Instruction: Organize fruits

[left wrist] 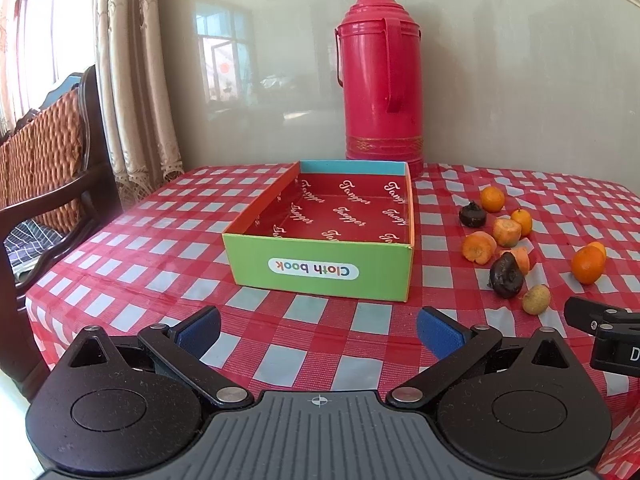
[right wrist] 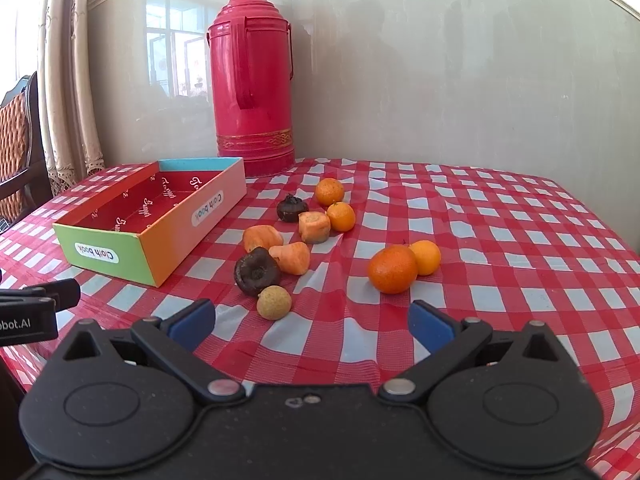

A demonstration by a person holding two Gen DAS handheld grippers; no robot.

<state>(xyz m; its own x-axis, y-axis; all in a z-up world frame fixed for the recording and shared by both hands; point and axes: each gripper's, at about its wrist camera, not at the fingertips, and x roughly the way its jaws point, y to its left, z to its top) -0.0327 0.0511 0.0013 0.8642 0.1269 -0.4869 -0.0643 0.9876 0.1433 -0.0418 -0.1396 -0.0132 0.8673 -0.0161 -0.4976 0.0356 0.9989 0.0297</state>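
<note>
- The left gripper sits at the bottom of the left wrist view, jaws spread wide, nothing between the blue pads, hovering over the checkered tablecloth.
- The right gripper looks the same at the bottom of its own view: released, gripping nothing.
- The open cardboard box (the "Cloth book" label reads upside down) sits mid-frame in the left view, with no fruit in it.
- The fruits are loose on the cloth, right of the box: a big mandarin touching a smaller one, and a small tan round fruit nearest the right gripper.
- Carrot chunks and dark shrivelled pieces are clustered there too.
- A red thermos stands behind the box, upper middle.
</note>
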